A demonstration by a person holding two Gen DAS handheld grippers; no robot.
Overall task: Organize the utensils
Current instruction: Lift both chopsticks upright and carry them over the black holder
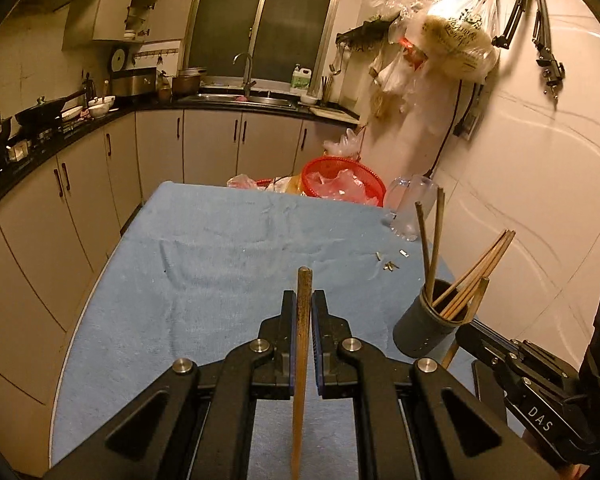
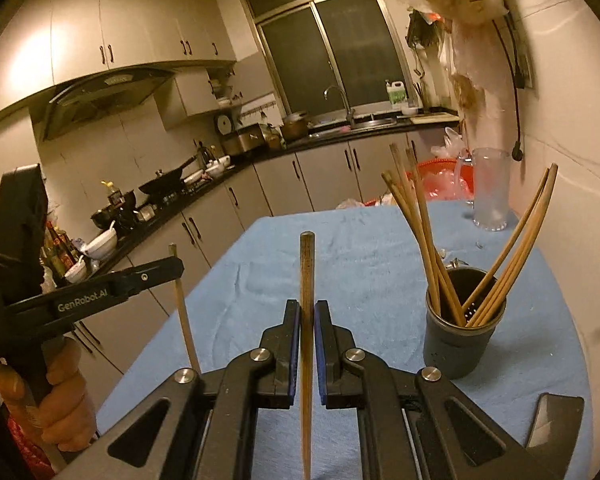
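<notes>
1. Right now each gripper is clamped on a single wooden chopstick: the left gripper (image 1: 303,304) pinches one chopstick (image 1: 303,344) upright between its narrow jaws, and the right gripper (image 2: 307,314) pinches a second chopstick (image 2: 307,320) the same way.
2. Seen from the right wrist camera, the left gripper (image 2: 172,266) sits off to the left with its chopstick (image 2: 184,312) hanging below the tips, and a hand (image 2: 66,396) wraps its handle.
3. Both held chopsticks are up above the table, apart from the dark cylindrical holder (image 2: 462,328), which stands upright on the cloth toward the right edge.
4. More chopsticks (image 2: 420,240) lean inside that holder, fanning out to both sides of its rim.
5. Behind the holder stands a clear plastic pitcher (image 2: 490,192); beyond it lies a red basket (image 1: 342,182) with crumpled plastic in it.
6. A few small metal bits (image 1: 388,264) lie loose on the cloth between the holder and the pitcher.
7. A blue towel-like cloth (image 1: 220,260) covers the table.
8. Around it is a kitchen: pale cabinets, a dark counter (image 1: 80,124) crowded with pans and bowls, a sink under a dark window (image 1: 260,20), and plastic bags (image 1: 456,40) hung on wall hooks.
</notes>
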